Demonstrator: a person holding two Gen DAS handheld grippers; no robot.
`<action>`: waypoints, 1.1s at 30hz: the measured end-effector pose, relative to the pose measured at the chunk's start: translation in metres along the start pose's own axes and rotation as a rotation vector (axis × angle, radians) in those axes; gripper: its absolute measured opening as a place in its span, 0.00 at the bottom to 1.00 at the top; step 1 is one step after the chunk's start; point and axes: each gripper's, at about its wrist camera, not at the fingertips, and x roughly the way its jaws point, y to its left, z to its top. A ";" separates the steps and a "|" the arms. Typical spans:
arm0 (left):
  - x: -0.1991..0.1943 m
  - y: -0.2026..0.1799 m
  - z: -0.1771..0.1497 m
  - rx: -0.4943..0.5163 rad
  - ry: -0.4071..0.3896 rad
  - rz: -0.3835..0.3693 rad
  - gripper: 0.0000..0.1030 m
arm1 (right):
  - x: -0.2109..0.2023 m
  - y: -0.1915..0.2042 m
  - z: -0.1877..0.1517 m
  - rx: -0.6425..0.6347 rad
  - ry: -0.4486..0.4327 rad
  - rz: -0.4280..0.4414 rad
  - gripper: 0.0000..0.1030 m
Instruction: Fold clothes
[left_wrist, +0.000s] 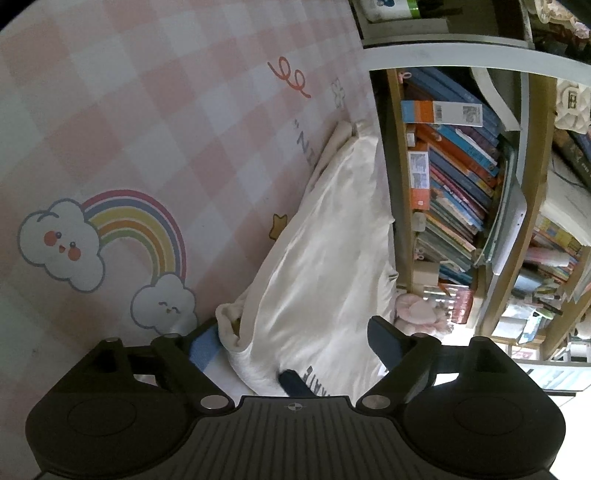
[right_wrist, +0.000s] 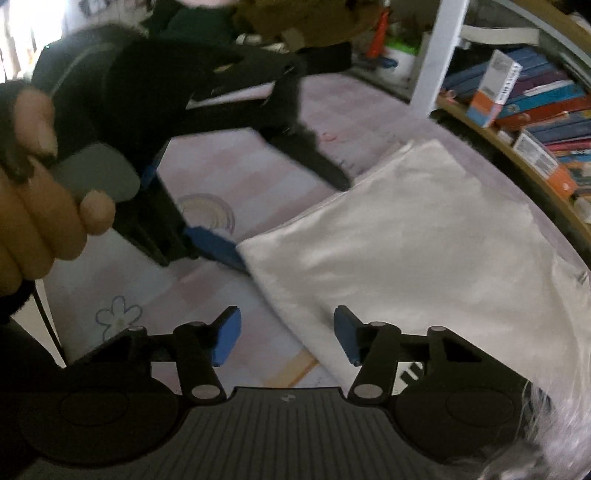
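Left gripper (left_wrist: 295, 332) wide over cream folded shirt (left_wrist: 325, 258), right gripper (right_wrist: 286, 338) wide, empty; bookshelf (left_wrist: 458, 177) crammed with books.

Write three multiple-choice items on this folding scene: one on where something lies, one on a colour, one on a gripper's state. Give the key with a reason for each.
1. Where does the white garment lie?
A. on the checked play mat, beside the bookshelf
B. on a shelf among the books
C. on a chair

2. What colour are the pads on the right gripper?
A. red
B. blue
C. yellow

3. How do the fingers of the left gripper stand?
A. shut on nothing
B. spread apart, one on each side of the garment's folded end
C. out of view

Key: 1 A, the cloth rests flat on the pink checks, next to the books. 2 B, both pads show blue. 3 B, a wide gap, filled by cloth, separates them.
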 end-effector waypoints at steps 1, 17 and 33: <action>0.000 -0.001 0.000 0.000 0.002 0.005 0.85 | 0.003 0.002 0.001 -0.004 0.007 -0.004 0.50; 0.005 -0.035 -0.005 0.164 0.050 -0.024 0.83 | 0.002 -0.006 0.000 0.070 -0.027 -0.064 0.20; 0.007 -0.022 0.014 0.076 0.078 -0.055 0.87 | -0.050 -0.061 0.001 0.403 -0.172 -0.072 0.03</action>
